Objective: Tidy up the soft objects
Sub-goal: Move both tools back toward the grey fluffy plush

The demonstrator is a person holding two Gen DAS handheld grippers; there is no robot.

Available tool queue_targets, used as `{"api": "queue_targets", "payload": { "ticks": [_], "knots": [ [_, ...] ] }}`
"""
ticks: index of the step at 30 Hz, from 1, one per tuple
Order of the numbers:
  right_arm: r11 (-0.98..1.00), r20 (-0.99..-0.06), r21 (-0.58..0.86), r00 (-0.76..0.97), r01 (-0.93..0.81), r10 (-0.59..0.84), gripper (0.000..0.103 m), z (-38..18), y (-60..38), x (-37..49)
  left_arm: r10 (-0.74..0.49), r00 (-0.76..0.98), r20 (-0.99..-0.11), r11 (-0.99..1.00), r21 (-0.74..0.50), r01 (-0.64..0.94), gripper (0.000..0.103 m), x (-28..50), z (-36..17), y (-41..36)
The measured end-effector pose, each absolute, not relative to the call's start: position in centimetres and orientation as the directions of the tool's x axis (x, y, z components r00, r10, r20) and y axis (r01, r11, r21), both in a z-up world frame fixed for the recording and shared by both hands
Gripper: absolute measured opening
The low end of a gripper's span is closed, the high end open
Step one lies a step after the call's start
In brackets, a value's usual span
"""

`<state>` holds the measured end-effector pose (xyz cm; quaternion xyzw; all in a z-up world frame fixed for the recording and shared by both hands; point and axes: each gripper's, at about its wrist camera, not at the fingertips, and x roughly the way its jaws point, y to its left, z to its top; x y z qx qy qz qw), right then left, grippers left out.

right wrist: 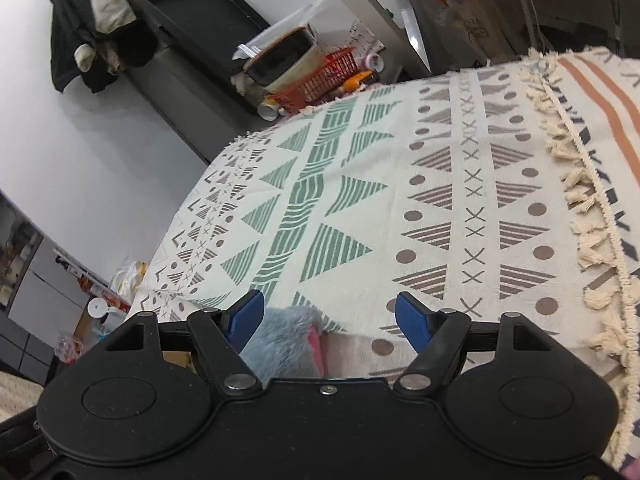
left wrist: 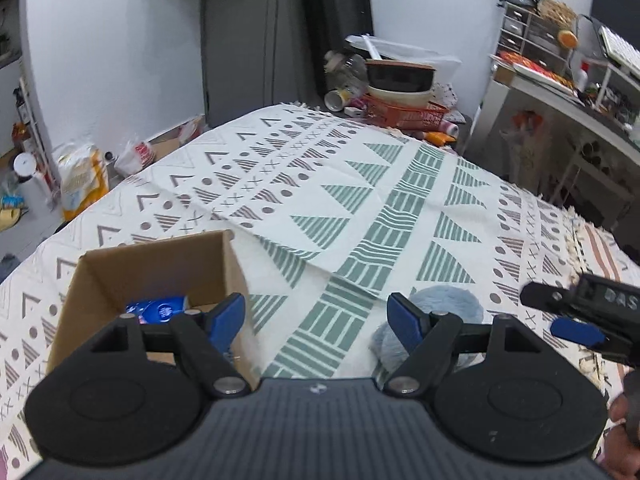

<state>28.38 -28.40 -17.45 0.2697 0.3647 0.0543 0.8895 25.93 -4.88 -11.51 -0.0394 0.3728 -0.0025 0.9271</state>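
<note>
Two claws in play, both with jaws spread and nothing between the pads. Far left in the left wrist view: cardboard box (left wrist: 156, 276) sits on the patterned cloth (left wrist: 352, 184), top open, a blue packet (left wrist: 160, 310) already inside, so I read it as the drop target. Left gripper (left wrist: 316, 316) hangs over bare cloth between box and toy, its left finger (left wrist: 230, 316) over the box's near corner. Just right of it lies the fluffy blue toy (left wrist: 444, 304), flat on the cloth, partly hidden behind the right finger. Further right the right gripper (left wrist: 576, 330) comes in from the edge, close to the toy but apart from it. In the right wrist view the toy (right wrist: 280, 340) sits low by the left pad of the right gripper (right wrist: 330, 318), off-centre, with a pink patch showing. Advice: centre one claw over the toy's bulk first, drop until the pads straddle the fur, close gently since plush squashes and slips. Avoid pinching the cloth; it already shows a fold near the box. Then lift clear of the box wall before moving across.
</note>
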Motion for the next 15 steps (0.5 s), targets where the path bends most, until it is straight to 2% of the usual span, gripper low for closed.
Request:
{"api": "queue_targets", "payload": {
  "ticks": [9,15],
  "knots": [
    [0.799,-0.615,0.591,0.703,0.110,0.358,0.072,-20.1,-29.0,30.7,-0.020,0.730,-0.683,1.000,-0.026,0.003,0.077,27.7,-12.3,-7.4],
    [0.805,-0.652,0.588,0.635,0.081,0.413,0.072,-21.3,-28.3,31.1,-0.030,0.722,-0.691,0.999,-0.011,0.030,0.077,28.3,-13.3,-8.9]
  ]
}}
